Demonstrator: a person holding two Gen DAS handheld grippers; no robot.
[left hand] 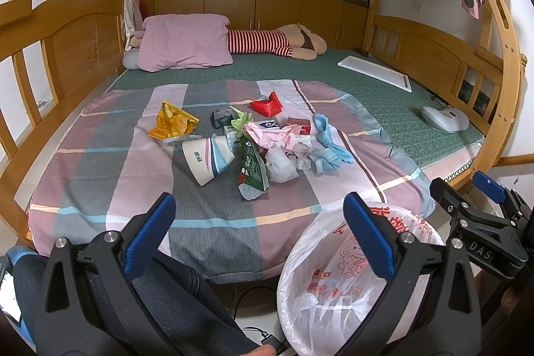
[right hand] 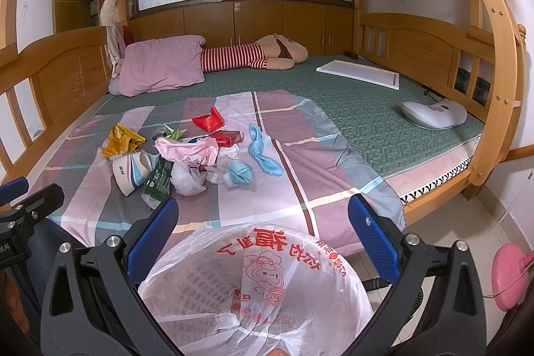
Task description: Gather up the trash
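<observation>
A pile of trash lies on the plaid sheet [left hand: 213, 216] on the bed: a yellow snack bag [left hand: 172, 122], a crushed paper cup [left hand: 207, 157], a green wrapper [left hand: 252, 167], a pink wrapper [left hand: 273, 134], a red packet [left hand: 267, 104], blue cloth pieces [left hand: 328, 145] and a white crumpled bag [left hand: 280, 167]. A bin lined with a white plastic bag [right hand: 253, 286] stands on the floor before the bed. My left gripper [left hand: 258, 239] is open and empty above the bed's near edge. My right gripper [right hand: 263, 242] is open and empty above the bin.
A purple pillow [left hand: 185, 40] and a striped plush toy [left hand: 277, 42] lie at the far end of the bed. A white board [left hand: 375, 72] and a grey device [left hand: 445, 119] sit on the green mat at right. Wooden bed rails flank both sides. A pink object [right hand: 509, 276] stands on the floor.
</observation>
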